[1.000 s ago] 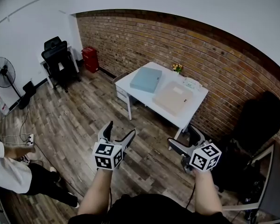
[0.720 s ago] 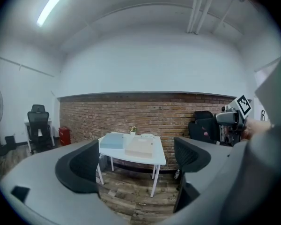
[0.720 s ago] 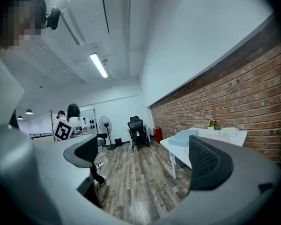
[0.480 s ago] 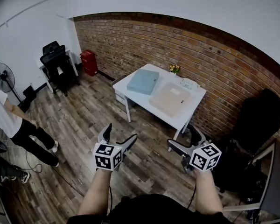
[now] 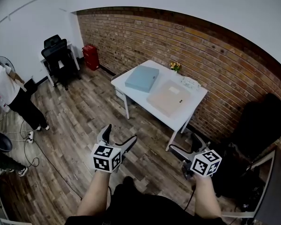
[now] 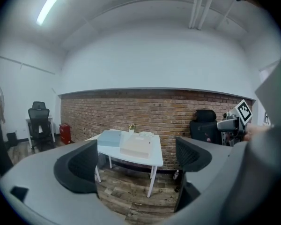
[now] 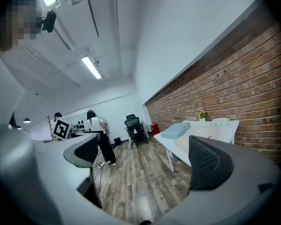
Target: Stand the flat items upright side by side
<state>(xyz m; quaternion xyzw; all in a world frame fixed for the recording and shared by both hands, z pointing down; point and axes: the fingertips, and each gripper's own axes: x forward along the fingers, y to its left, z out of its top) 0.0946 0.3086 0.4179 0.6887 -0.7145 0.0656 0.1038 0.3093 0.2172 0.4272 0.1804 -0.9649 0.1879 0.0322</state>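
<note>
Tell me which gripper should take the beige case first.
Right, probably: the right gripper hangs nearer the beige case than the left gripper. Both have just been opening, nothing between their jaws, short of the table.

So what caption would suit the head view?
Open left gripper and right gripper face a white table bearing a flat blue box and flat beige box.

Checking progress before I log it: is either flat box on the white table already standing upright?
No, the blue box and the beige box both lie flat on the white table.
</note>
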